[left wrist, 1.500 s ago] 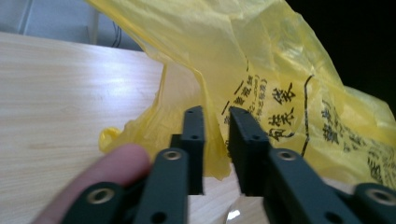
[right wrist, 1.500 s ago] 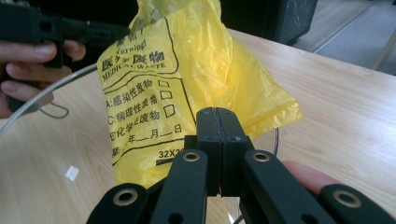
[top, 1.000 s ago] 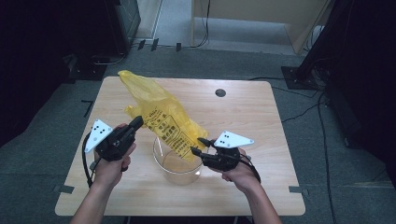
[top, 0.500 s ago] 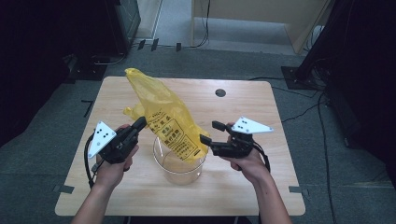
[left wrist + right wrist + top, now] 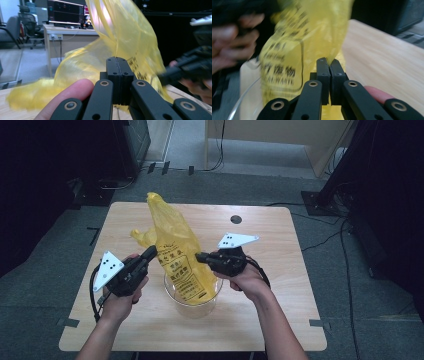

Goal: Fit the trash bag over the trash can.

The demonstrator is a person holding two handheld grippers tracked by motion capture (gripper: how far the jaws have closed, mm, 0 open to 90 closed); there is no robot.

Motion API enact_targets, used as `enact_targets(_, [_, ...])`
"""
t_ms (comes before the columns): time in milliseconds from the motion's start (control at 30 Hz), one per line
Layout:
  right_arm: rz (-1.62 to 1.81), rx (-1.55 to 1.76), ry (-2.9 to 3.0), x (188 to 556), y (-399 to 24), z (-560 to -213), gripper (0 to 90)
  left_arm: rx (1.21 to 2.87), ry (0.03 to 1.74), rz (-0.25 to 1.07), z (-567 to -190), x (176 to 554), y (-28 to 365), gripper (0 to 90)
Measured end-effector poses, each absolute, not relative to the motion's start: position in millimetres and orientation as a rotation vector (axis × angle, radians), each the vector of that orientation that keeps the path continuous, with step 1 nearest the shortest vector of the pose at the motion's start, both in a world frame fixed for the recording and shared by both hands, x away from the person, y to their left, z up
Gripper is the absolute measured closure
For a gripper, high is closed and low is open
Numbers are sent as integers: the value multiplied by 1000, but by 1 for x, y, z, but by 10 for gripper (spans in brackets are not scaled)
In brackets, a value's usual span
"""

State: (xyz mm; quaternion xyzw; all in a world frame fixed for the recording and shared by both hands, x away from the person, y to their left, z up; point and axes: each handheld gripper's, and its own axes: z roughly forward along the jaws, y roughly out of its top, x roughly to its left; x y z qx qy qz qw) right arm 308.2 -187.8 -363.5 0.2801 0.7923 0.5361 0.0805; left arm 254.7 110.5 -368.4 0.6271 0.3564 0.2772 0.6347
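A yellow plastic bag (image 5: 175, 245) with black print stands tall, its lower end inside a clear round container (image 5: 200, 306) on the wooden table (image 5: 280, 270). My left gripper (image 5: 152, 252) is shut on the bag's left edge; in the left gripper view the film (image 5: 125, 32) rises out of the closed jaws (image 5: 117, 60). My right gripper (image 5: 199, 256) is at the bag's right side. Its jaws have just been closing and now pinch yellow film (image 5: 287, 57) between the pads (image 5: 327, 61). The container's rim (image 5: 242, 105) shows below.
A small dark round hole (image 5: 236, 219) sits in the tabletop at the far right. Black equipment stands and cables (image 5: 320, 200) surround the table on the floor. A desk with monitors (image 5: 65, 12) stands behind the bag in the left gripper view.
My right gripper rose and moved left to the bag and closed on its right edge. The bag now stands more upright and narrower. The left hand stayed put.
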Motion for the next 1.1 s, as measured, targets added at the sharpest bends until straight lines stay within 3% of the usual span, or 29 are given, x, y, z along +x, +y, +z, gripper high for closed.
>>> enact_targets(133, [1560, 713, 2448, 295, -178, -361, 871, 1423, 809, 635, -364, 252, 112, 900])
enact_targets(267, [1519, 625, 2448, 288, -180, -363, 770, 1431, 784, 626, -364, 248, 106, 900])
enact_targets(333, [1544, 632, 2434, 286, -186, -366, 677, 1441, 776, 618, -365, 248, 103, 900])
enact_targets(467, [1640, 660, 2380, 286, -204, -370, 407, 1464, 749, 602, -367, 246, 94, 900])
enact_targets(567, [1708, 730, 2322, 289, -213, -365, 303, 1487, 714, 593, -368, 244, 86, 900])
enact_targets(700, [1748, 797, 2259, 295, -217, -358, 247, 1519, 688, 582, -371, 242, 77, 900])
enact_targets(800, [1765, 827, 2228, 298, -215, -358, 292, 1539, 669, 571, -375, 242, 74, 900])
enact_targets(967, [1692, 771, 2237, 294, -205, -366, 754, 1563, 666, 559, -378, 242, 76, 886])
enact_targets(1033, [1665, 770, 2262, 293, -203, -369, 844, 1559, 672, 540, -379, 243, 80, 806])
enact_targets(1100, [1653, 753, 2278, 291, -202, -372, 872, 1551, 702, 524, -380, 246, 85, 682])
